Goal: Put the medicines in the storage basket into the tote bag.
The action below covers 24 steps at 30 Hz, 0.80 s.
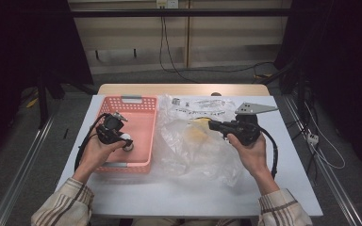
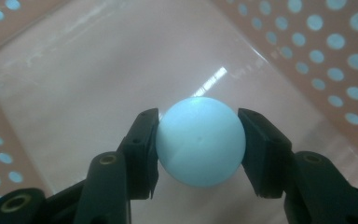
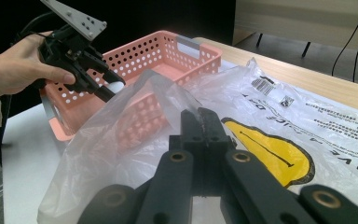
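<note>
A pale blue ball (image 2: 199,149) sits between the jaws of my left gripper (image 2: 198,115), which is shut on it just above the floor of the pink perforated basket (image 2: 74,70). From the high view, the left gripper (image 1: 124,139) hangs inside the basket (image 1: 141,123) with the ball (image 1: 128,140) at its tip. My right gripper (image 3: 200,115) is shut on a raised fold of the clear plastic bag (image 3: 279,116) with a yellow print. In the high view, the right gripper (image 1: 213,125) is at the middle of the bag (image 1: 193,141).
The bag lies crumpled across the white table (image 1: 179,197), right of the basket. The basket's walls surround the left gripper. A wooden table edge (image 1: 184,88) runs along the back. Cables trail from both grippers, and more lie on the floor behind.
</note>
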Tool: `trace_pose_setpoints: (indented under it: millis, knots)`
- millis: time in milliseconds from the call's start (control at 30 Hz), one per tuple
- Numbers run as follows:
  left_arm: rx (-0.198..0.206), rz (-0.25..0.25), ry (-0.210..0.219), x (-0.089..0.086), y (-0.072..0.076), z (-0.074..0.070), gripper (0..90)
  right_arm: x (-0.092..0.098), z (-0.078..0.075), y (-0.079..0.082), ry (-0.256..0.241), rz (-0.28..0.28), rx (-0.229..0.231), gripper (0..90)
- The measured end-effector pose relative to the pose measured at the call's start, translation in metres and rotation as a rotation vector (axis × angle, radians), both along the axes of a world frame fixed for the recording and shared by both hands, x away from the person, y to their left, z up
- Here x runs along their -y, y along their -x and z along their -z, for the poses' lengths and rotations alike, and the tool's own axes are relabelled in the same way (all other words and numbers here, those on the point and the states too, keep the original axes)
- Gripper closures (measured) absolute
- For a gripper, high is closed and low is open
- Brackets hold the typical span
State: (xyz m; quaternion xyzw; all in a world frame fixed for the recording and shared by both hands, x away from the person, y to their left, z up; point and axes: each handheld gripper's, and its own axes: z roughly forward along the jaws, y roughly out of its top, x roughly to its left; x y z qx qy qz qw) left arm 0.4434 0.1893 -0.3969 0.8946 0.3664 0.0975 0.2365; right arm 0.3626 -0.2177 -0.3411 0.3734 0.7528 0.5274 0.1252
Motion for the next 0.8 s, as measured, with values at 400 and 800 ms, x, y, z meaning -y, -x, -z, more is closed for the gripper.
trace_pose_setpoints:
  millis: [400,800]
  knots:
    - [0.141,0.016,0.144,0.000,0.024,-0.026,51.0,0.000,0.001,-0.001,0.001,-0.004,-0.001,90.0]
    - [0.191,-0.014,0.254,-0.008,0.037,-0.030,51.0,0.001,0.001,-0.001,0.002,-0.001,0.002,90.0]
